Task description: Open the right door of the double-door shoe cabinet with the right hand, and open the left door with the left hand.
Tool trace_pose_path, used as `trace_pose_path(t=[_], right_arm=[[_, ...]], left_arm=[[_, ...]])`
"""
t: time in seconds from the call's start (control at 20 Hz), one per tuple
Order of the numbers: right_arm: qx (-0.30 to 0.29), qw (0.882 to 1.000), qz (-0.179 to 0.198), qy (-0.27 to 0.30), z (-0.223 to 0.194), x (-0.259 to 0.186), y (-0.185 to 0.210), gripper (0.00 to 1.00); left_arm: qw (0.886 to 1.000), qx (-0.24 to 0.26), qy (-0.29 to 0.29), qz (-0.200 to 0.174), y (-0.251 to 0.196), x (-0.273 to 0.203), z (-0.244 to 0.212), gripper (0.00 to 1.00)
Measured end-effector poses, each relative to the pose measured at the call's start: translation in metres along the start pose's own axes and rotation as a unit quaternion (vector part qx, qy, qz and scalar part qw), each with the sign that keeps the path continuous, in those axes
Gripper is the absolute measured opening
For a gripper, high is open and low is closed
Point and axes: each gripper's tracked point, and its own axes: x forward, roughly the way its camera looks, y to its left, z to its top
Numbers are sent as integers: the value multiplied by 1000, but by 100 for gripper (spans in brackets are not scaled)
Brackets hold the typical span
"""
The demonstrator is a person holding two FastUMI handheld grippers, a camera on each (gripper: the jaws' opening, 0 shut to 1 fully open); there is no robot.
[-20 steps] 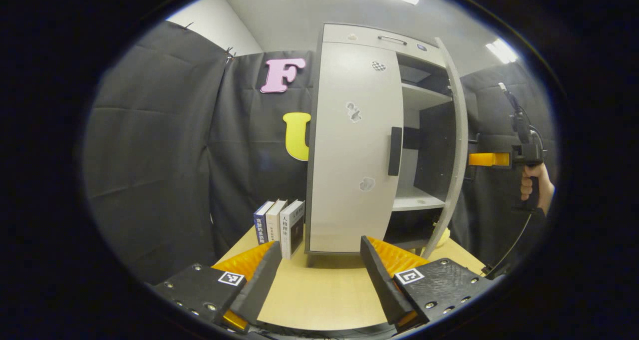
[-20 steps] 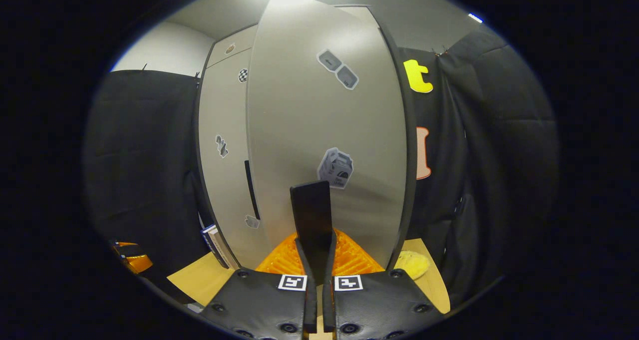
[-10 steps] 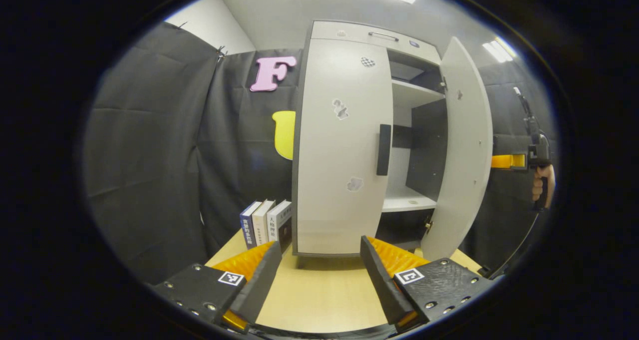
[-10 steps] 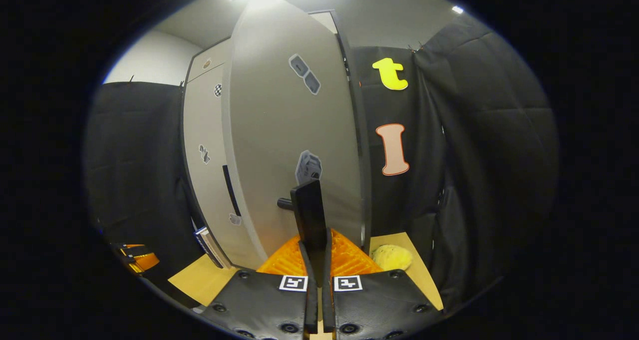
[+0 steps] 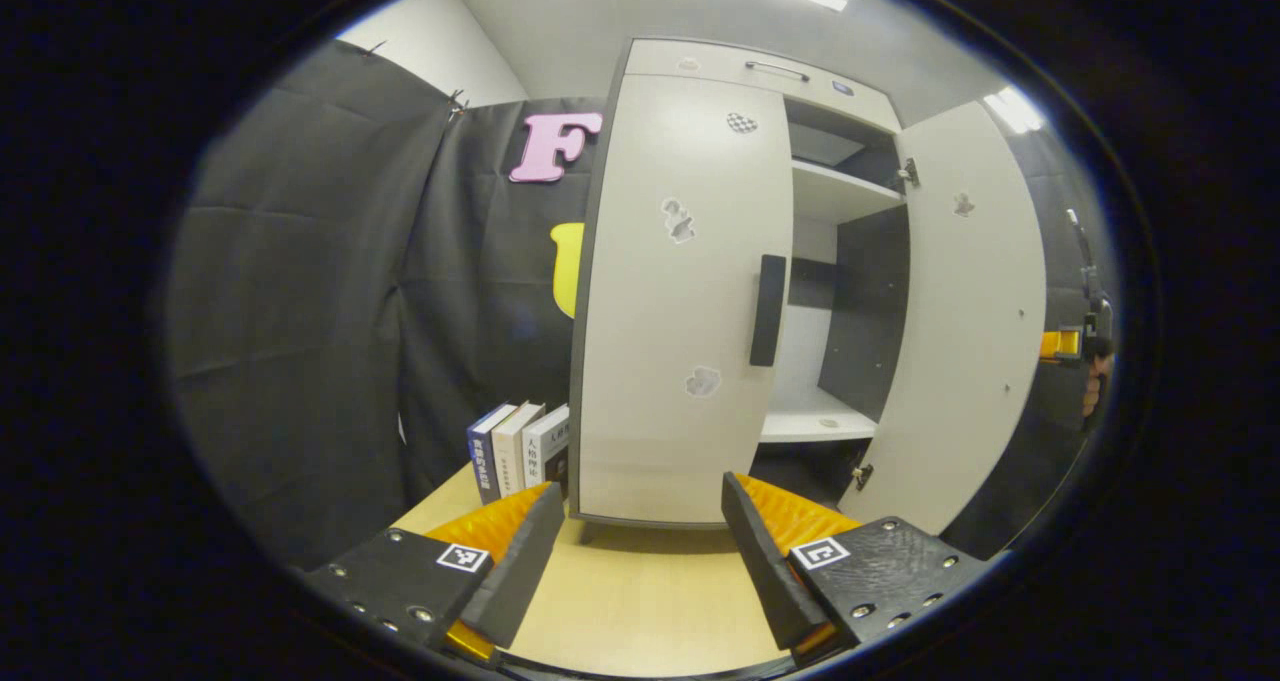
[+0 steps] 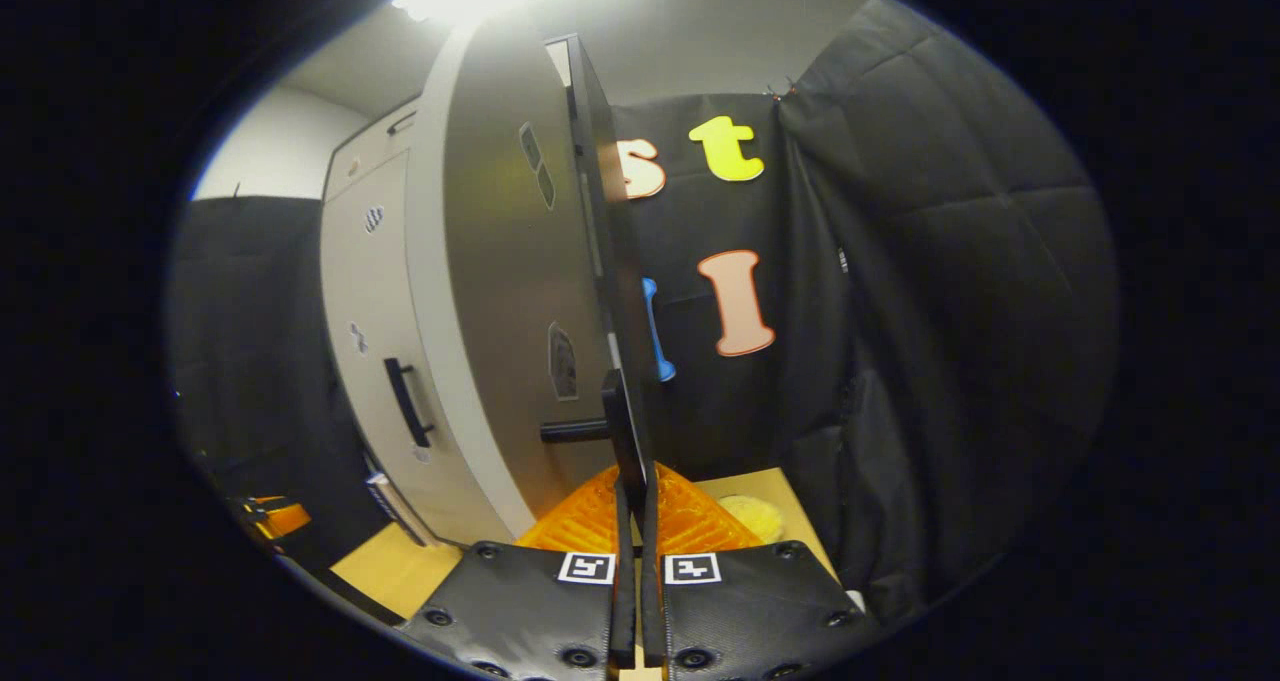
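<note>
The pale grey shoe cabinet (image 5: 740,66) stands on the table. Its left door (image 5: 680,291) is closed, with a dark upright handle (image 5: 767,309) at its inner edge. My left gripper (image 5: 640,496) is open, low in front of that door and apart from it. The right door (image 5: 970,321) stands wide open and bares the shelves (image 5: 815,426). In the right gripper view this right door (image 6: 500,291) is seen almost edge-on. My right gripper (image 6: 632,486) is shut on its dark handle (image 6: 622,426). The same right gripper (image 5: 1065,344) peeks out past the open door, held by a hand (image 5: 1095,391).
Three books (image 5: 515,446) stand upright left of the cabinet on the wooden table (image 5: 640,591). A yellow soft object (image 6: 745,511) lies on the table behind the open door. Black cloth walls close in the booth on both sides.
The right door has swung much wider open, drawn by my shut right gripper. My left gripper has stayed open and shifted slightly towards the cabinet.
</note>
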Motion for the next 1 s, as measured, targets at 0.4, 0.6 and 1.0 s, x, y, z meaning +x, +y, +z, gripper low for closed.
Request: trace_pose_path(t=[0.4, 0.6, 1.0], right_arm=[[-31, 999, -27, -10, 3, -3, -13, 4], [-25, 998, -55, -15, -4, -18, -7, 2], [24, 985, -167, -39, -6, -86, -30, 0]], left_arm=[[1000, -2, -5, -12, -30, 25, 15, 93], [999, 8, -15, -43, -35, 41, 31, 93], [990, 27, -24, -137, -66, 98, 63, 93]])
